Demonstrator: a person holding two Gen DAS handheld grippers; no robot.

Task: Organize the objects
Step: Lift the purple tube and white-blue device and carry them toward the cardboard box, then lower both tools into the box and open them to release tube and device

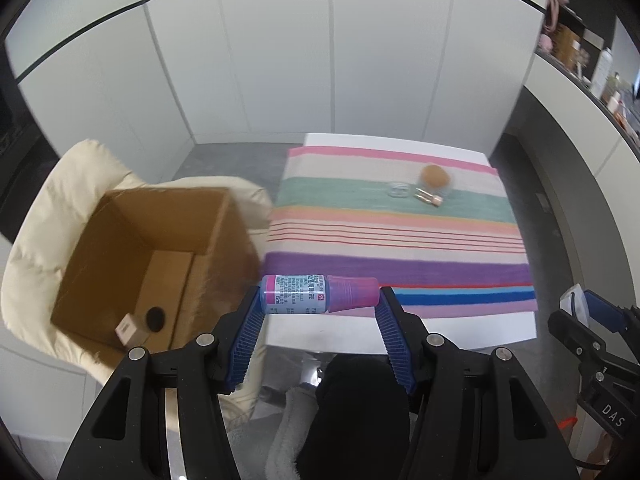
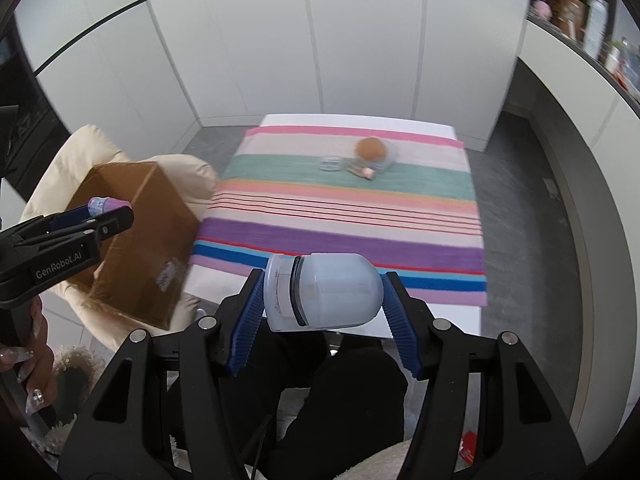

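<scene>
My left gripper [image 1: 318,294] is shut on a small blue bottle with a pink cap [image 1: 316,294], held sideways in the air beside the open cardboard box [image 1: 160,256]. The box holds a small white carton [image 1: 129,330] and a dark round thing [image 1: 155,317]. My right gripper [image 2: 322,290] is shut on a pale blue and white domed container [image 2: 322,290], held over the near edge of the table. The left gripper with its bottle [image 2: 106,204] also shows in the right wrist view above the box [image 2: 136,240].
A striped cloth [image 1: 400,236] covers a white table [image 1: 400,332]. At its far side lie a cork-topped jar [image 1: 436,178], a small clear case [image 1: 399,191] and a small pink tube [image 1: 428,198]. The box sits on a cream cushioned chair [image 1: 52,216]. Shelves with clutter [image 1: 592,64] stand at right.
</scene>
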